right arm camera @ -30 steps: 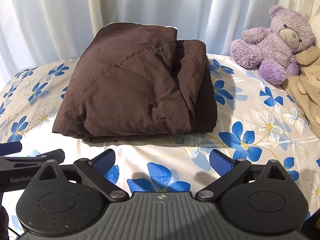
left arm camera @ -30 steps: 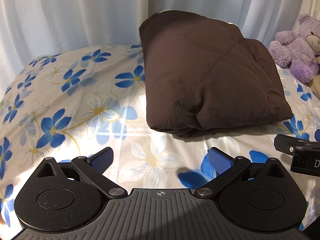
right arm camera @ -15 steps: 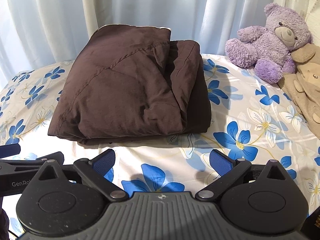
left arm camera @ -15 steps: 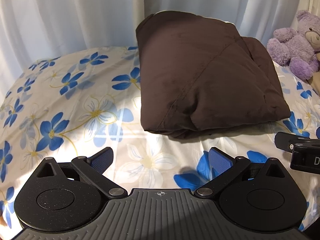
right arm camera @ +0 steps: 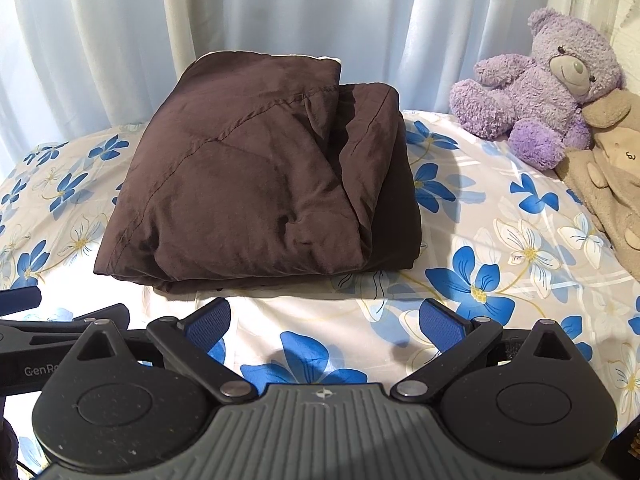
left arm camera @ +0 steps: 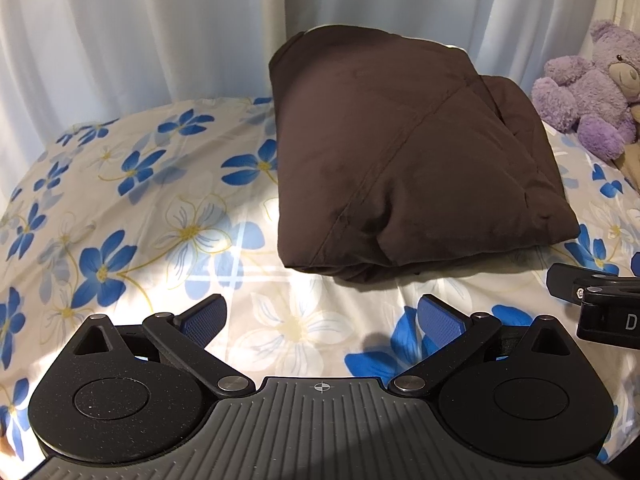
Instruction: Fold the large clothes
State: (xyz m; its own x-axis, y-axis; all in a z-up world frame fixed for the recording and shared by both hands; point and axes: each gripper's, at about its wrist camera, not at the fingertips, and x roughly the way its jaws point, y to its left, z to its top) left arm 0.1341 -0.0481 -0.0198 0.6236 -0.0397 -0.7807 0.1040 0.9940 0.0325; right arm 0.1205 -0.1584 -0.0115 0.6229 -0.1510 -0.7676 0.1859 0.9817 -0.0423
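A dark brown garment lies folded into a thick rectangular bundle on the flowered bedsheet; it also shows in the right wrist view. My left gripper is open and empty, a short way in front of the bundle's near edge. My right gripper is open and empty, also just short of the bundle. The right gripper's body shows at the right edge of the left wrist view. The left gripper's body shows at the left edge of the right wrist view.
A purple teddy bear sits at the back right of the bed, also in the left wrist view. A beige plush toy lies beside it. Pale curtains hang behind the bed.
Both grippers have drawn back and shifted slightly, so the bundle sits a little further off in both views. The bundle itself has not moved. Both grippers stay open.
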